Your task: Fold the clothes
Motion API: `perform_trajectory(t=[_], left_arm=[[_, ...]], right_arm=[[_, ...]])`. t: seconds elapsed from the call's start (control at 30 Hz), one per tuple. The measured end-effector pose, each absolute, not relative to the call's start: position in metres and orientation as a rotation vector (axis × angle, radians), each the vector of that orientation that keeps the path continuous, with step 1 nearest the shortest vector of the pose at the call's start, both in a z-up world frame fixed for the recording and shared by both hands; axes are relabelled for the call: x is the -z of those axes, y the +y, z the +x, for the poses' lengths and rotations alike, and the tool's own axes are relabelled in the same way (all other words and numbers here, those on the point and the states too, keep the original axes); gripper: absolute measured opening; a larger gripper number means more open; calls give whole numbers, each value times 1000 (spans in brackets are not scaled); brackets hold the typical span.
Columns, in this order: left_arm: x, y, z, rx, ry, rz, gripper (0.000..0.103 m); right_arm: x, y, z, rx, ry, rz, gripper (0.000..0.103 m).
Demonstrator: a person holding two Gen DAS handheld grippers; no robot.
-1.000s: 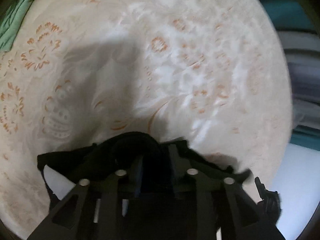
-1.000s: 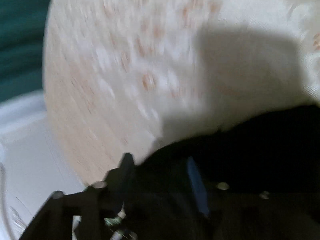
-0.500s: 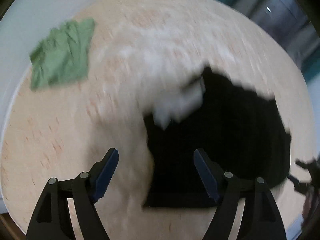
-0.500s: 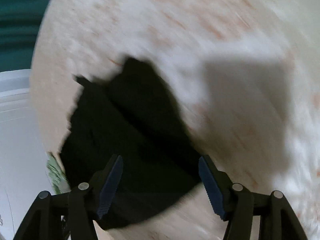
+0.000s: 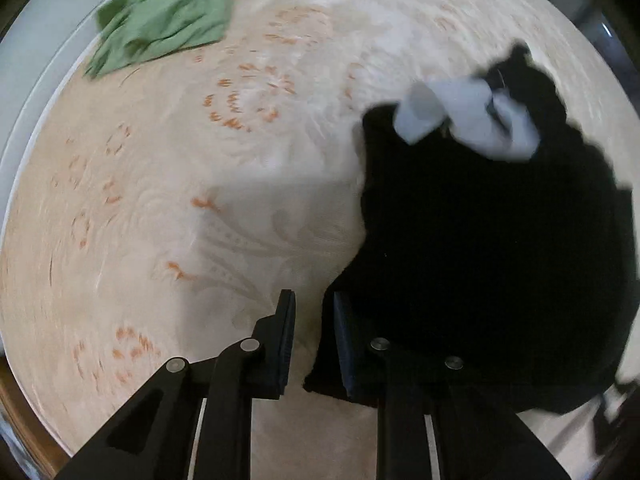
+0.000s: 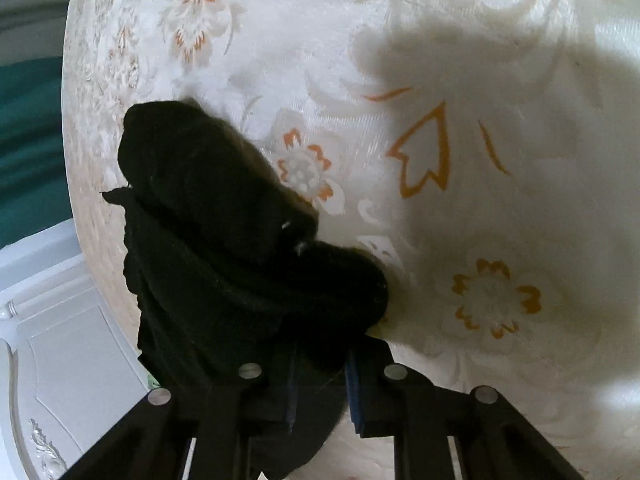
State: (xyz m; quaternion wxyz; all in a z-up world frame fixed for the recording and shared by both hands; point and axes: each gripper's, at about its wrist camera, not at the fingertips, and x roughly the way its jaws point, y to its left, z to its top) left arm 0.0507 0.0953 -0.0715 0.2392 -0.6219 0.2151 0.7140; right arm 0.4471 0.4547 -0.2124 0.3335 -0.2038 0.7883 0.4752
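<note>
1. Left gripper [image 5: 308, 344] first: its jaws are closing over the near left corner of the black garment [image 5: 500, 272]. The cloth edge seems to lie against the right-hand pad, bare tablecloth shows in the gap, and a firm pinch cannot be confirmed.
2. Right gripper [image 6: 320, 384] next: its jaws are closing too, and a thick bunch of the black garment [image 6: 240, 264] is seen between the blue pads, so it is judged to be pinched.
3. The black garment is laid near the edge of the round table, on the cream tablecloth [image 5: 200, 220] with orange flowers. In the left wrist view it is roughly flattened, with a white lining or label [image 5: 468, 120] turned out at the far side; in the right wrist view it is heaped in rolls.
4. A green garment [image 5: 168, 12] is seen at the far edge, well apart, crumpled and apparently unfolded.
5. Progress is judged early: corners are only now being taken up, no clean fold is visible on the black piece, and the green one is left untouched.
</note>
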Motion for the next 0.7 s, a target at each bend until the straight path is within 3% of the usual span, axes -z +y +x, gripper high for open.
perform_trajectory(t=[0.03,0.07,0.1,0.13,0.2,0.33,0.4,0.43,0.47,0.57,0.7], left_arm=[[56,95,56,-1972,544,-1659,23],[41,97,65,-1979,544,-1582,26],[26,101,76,-1980,555,-1496,38],[13,106,90,-1976,594,-1392,55],[1,122,136,-1861,722,-1156,70],[1,144,242,-1579,985,-666,71],[16,151,291,-1453,1105,-447,71],[27,152,315,-1403,1148,-354,71],[37,152,340,-1350,1188,-257,71],[52,153,383,-1326,1241,-79,71],[60,157,416,-1285,1225,-5,72]], right_arm=[[211,455,446,-1252,2064,-540,28],[210,455,446,-1260,2077,-540,46],[208,454,448,-1270,2093,-520,53],[206,453,450,-1277,2105,-500,56],[203,453,456,-1279,2115,-459,62],[211,455,462,-1256,2151,-418,64],[222,461,458,-1240,2174,-425,62],[225,464,457,-1238,2171,-437,47],[226,466,460,-1245,2166,-440,26],[214,464,471,-1296,2160,-424,15],[193,463,471,-1345,2201,-392,13]])
